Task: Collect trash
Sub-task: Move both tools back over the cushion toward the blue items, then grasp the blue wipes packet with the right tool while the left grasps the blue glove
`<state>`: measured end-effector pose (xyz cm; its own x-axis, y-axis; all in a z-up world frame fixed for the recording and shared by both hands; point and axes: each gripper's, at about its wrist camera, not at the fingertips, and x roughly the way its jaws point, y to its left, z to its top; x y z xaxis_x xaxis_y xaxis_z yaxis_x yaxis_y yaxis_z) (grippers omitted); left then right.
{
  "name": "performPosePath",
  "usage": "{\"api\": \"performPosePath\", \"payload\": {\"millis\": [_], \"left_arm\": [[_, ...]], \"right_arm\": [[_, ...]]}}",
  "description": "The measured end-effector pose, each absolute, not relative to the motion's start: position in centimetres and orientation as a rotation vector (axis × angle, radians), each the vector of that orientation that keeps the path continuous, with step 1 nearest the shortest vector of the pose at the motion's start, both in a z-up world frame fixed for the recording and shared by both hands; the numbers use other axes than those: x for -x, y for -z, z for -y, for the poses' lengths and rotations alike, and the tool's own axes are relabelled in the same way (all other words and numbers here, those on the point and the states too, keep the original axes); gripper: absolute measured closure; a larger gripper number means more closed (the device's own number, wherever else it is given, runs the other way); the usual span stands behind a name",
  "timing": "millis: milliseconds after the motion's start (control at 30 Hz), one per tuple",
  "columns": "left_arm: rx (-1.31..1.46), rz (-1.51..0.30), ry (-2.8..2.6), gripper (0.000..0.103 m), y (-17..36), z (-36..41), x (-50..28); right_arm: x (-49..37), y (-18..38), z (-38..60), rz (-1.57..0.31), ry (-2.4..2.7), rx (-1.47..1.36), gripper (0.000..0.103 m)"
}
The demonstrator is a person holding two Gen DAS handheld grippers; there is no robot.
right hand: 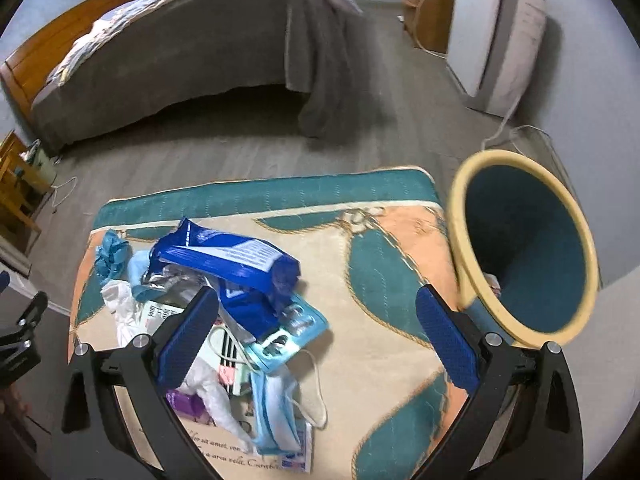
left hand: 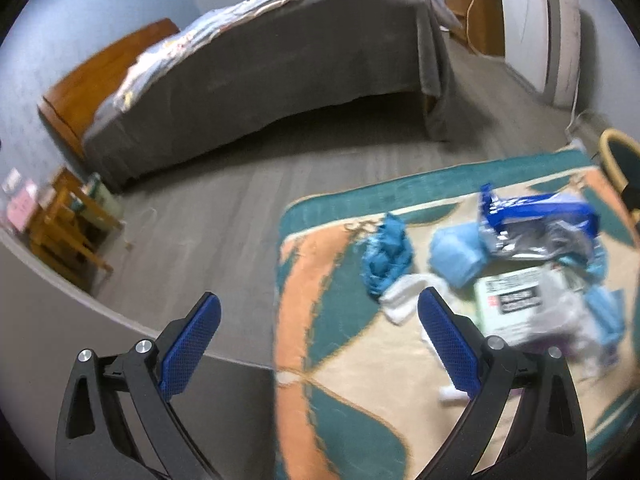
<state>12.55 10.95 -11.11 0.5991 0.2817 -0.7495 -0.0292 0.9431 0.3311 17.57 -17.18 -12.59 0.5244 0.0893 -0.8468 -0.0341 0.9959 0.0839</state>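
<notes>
Right gripper (right hand: 316, 320) is hanging wide open with nothing between its fingers, hovering over the rug (right hand: 384, 344), probably lining up a first pick. The trash pile (right hand: 224, 320) is lying just below and ahead of its left finger: face mask (right hand: 276, 412) nearest, with its ear loop trailing out toward the gripper's centreline, then a blister pack (right hand: 288, 332), then the blue foil bag (right hand: 236, 264) riding on top. The loop and the stacked layers look likely to snag or drag neighbours along if grabbed blind.

The bin (right hand: 524, 248) is sitting ahead-right of the right finger, tipped so its mouth is facing the gripper, which looks set up for a short carry from pile to bin. Something small is showing inside at its lower lip; can't tell what.

Left gripper (left hand: 320, 316) is also spread wide and carrying nothing, with the pile off ahead-right: a white scrap (left hand: 404, 300) is just beyond its right finger, crumpled blue glove (left hand: 386, 256) past that.

Farther ahead: bare floor (right hand: 224, 152), then the bed (right hand: 180, 64), with a cabinet (right hand: 492, 36) far right. Nothing is blocking the pile-to-bin path.
</notes>
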Motion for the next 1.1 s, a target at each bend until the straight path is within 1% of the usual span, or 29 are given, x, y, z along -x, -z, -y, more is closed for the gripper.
{"api": "performPosePath", "payload": {"millis": [200,567,767,1100], "left_arm": [[-0.159,-0.991,-0.134,0.005,12.3,-11.8,-15.0],[-0.129,-1.026,-0.115,0.005,14.7,-12.1,-18.5],[-0.115,-1.091,-0.107,0.005,16.4,-12.2,-20.3],[-0.125,-1.180,-0.105,0.005,19.0,-11.9,-22.4]], "right_arm": [[-20.2,13.7,17.2,-1.037,-0.128,-0.053,0.006],[-22.2,15.6,13.5,-1.028,-0.343,0.165,0.006],[-22.3,16.0,11.1,-1.013,-0.421,0.269,0.006],[-22.9,17.3,8.6,-1.016,-0.468,0.340,0.008]]}}
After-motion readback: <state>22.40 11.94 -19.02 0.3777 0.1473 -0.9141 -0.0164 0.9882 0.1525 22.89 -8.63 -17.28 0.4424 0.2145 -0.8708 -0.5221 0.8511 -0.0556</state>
